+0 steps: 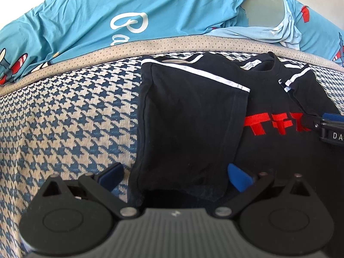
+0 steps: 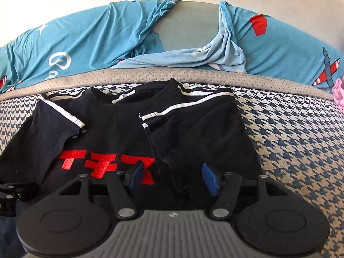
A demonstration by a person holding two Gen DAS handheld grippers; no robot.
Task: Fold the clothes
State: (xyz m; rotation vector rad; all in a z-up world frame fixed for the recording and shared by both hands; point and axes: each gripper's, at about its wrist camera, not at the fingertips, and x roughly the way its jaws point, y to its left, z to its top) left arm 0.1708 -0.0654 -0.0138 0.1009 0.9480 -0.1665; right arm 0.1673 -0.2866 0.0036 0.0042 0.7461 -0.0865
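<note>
Houndstooth cover, blue and cream, spreads over the whole work surface. Behind it a dotted beige band, then a turquoise sheet with white script and red-striped prints, bunched around a bare grey patch. Pink cloth at far right edge, right view.

Black tee lies flat on the cover, collar toward the band, red letters on the chest. Both sleeved sides folded inward over the front; white stripes along the shoulders.

Left gripper: jaws spread wide, straddling the lower end of the left folded panel; nothing pinched.

Right gripper: jaws apart, either side of the right panel's lower edge, low over the tee; contact can't be told.

Collar label white, print unreadable.
</note>
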